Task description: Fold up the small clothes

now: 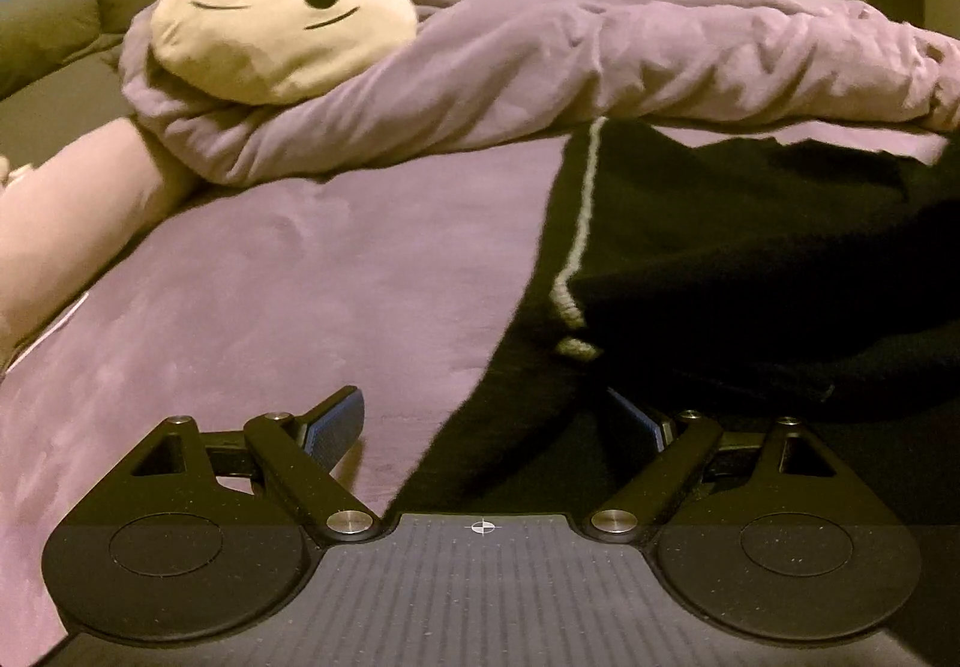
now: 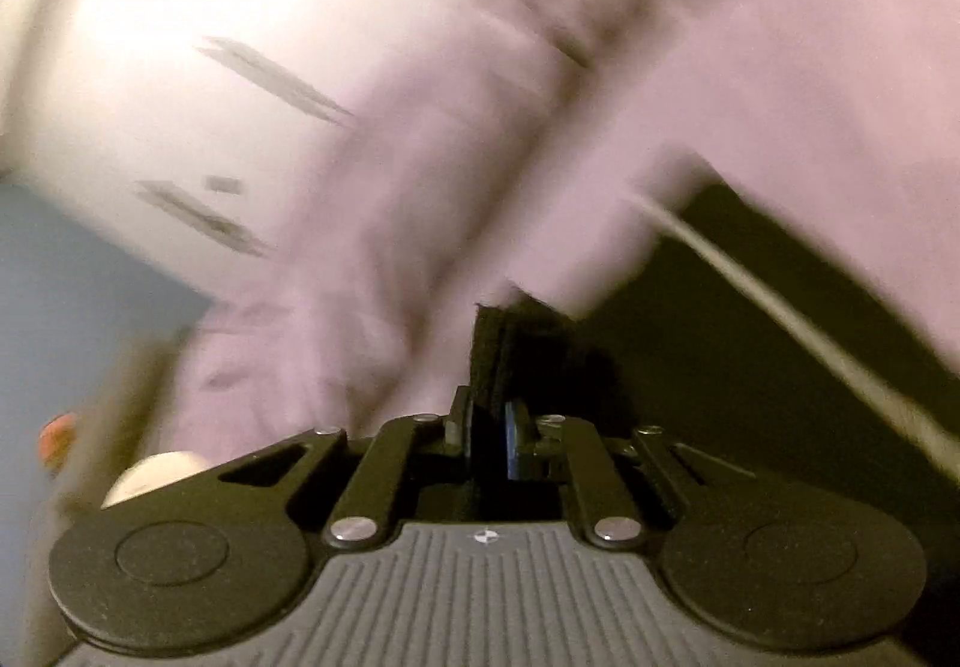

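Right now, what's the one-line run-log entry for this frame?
phase: grasping | left gripper: open over black garment edge | right gripper: shut on black garment fold | surface: purple bedspread

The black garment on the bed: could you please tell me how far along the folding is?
Done: the black garment lies on the purple bedspread, but no finished fold shows. In hand: the right gripper is shut on a bunched edge of it, though that view is blurred; the left gripper is open over the near edge, its fingers gripping nothing. Left: the folds themselves.
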`<state>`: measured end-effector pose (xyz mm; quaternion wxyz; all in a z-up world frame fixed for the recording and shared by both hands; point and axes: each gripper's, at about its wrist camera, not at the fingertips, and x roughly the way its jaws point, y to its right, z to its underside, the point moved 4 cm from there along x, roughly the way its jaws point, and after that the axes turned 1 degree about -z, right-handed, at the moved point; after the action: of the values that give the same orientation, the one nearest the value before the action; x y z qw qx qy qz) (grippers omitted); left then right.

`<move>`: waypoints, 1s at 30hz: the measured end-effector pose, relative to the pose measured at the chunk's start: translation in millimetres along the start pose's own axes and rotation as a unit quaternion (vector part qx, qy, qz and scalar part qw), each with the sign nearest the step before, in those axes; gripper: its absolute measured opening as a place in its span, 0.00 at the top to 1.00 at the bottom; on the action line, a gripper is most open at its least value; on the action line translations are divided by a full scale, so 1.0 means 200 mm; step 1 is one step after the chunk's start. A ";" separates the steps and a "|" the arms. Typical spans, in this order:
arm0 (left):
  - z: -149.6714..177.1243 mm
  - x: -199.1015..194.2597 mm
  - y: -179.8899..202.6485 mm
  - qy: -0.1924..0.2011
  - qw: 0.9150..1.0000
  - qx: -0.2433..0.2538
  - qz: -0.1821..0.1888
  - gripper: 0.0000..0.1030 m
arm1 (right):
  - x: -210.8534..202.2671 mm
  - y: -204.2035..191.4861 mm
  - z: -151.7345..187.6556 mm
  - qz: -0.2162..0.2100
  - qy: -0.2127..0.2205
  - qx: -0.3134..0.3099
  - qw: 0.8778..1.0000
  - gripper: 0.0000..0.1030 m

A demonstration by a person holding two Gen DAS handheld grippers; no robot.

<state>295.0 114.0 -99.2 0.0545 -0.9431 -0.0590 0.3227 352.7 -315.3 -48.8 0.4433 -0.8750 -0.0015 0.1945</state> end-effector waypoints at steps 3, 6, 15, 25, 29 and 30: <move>0.01 0.01 -0.01 -0.006 1.000 -0.011 -0.003 0.11 | -0.23 -0.11 -0.03 -0.105 0.049 -0.053 0.992 0.91; 0.02 0.01 -0.02 -0.010 1.000 -0.018 -0.004 0.11 | -0.23 0.06 0.02 -0.004 0.039 -0.088 0.995 0.91; 0.01 0.01 -0.04 -0.021 0.999 -0.025 0.001 0.09 | -0.17 0.42 0.15 0.055 -0.034 0.017 0.998 0.74; 0.01 0.01 -0.05 -0.024 0.999 -0.032 -0.001 0.09 | -0.17 0.31 0.13 0.084 -0.022 -0.101 0.991 0.89; 0.02 0.02 -0.07 -0.034 0.999 -0.036 -0.003 0.07 | -0.10 0.34 0.18 0.157 -0.040 -0.192 0.968 0.88; 0.02 0.03 -0.08 -0.038 0.998 -0.042 -0.004 0.07 | -0.09 0.33 0.20 0.162 -0.041 -0.208 0.964 0.88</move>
<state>296.1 130.5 -103.4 0.0134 -0.9313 -0.0782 0.3555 310.6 -328.7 -114.9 0.2140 -0.9278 0.0818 0.2944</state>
